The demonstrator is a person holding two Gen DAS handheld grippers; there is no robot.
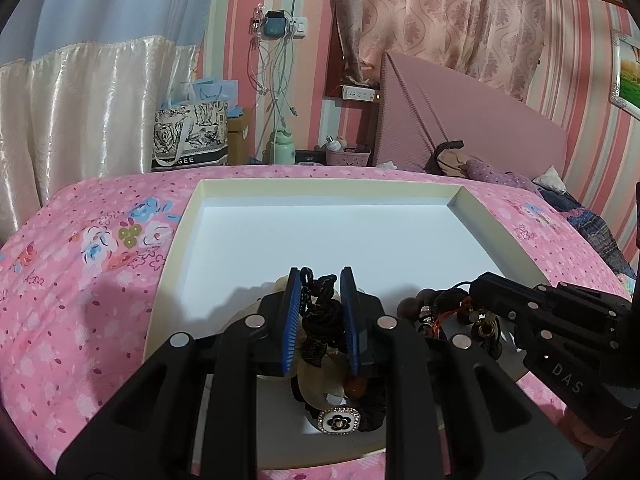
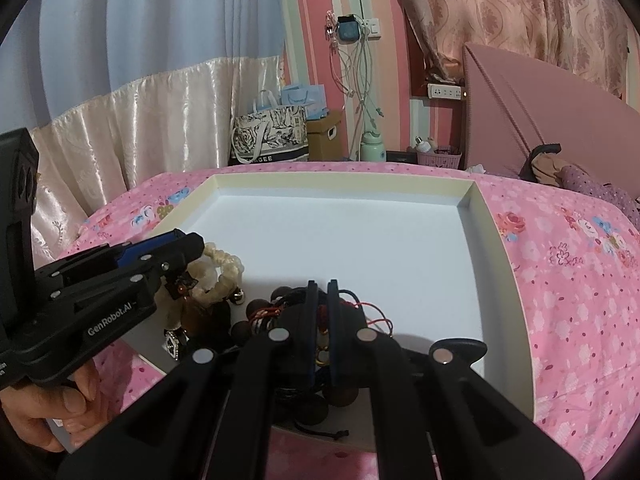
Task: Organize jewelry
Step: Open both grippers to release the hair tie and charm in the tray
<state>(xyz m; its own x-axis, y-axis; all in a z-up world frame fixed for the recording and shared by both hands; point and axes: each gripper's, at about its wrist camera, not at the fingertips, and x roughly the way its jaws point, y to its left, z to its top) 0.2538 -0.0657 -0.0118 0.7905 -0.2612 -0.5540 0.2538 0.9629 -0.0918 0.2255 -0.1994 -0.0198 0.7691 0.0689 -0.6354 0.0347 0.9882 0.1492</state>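
In the left view we see our left gripper (image 1: 320, 280) pinching a black braided cord (image 1: 320, 312) in the white tray (image 1: 320, 190). Only the right view shows our right gripper (image 2: 323, 286) pressed together on a beaded bracelet (image 2: 262, 314), and our hand (image 2: 44, 412) on the pink bedspread (image 2: 580, 280).

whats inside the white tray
A jewelry pile sits at the near edge of the white tray: cream scrunchie, dark bead bracelets, flower-motif piece. The grippers cover other pieces.
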